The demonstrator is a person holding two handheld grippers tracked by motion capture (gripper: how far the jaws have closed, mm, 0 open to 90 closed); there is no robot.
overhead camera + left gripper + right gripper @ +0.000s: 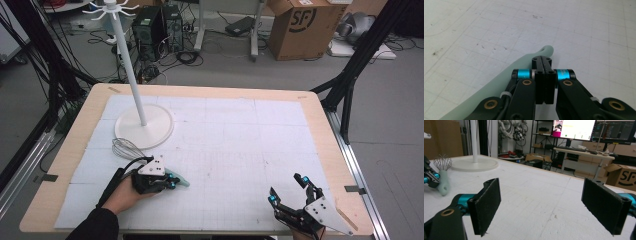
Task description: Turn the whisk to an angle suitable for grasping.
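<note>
A whisk point(126, 148) with a wire head and a pale green handle point(499, 82) lies on the white mat near the stand's base. My left gripper point(169, 183) rests over the handle's end. In the left gripper view its jaws point(541, 59) are pressed flat together with nothing between them, and the handle lies beneath and to their left. My right gripper point(287, 190) hovers near the front right edge, its pads point(487, 202) wide apart and empty. The right gripper view shows the whisk point(443, 178) far off at the left.
A white hook stand point(145, 127) with a round base and a tall pole stands at the mat's back left. The wooden table rim point(330, 150) frames the gridded mat. A cardboard box point(300, 25) sits on the floor beyond.
</note>
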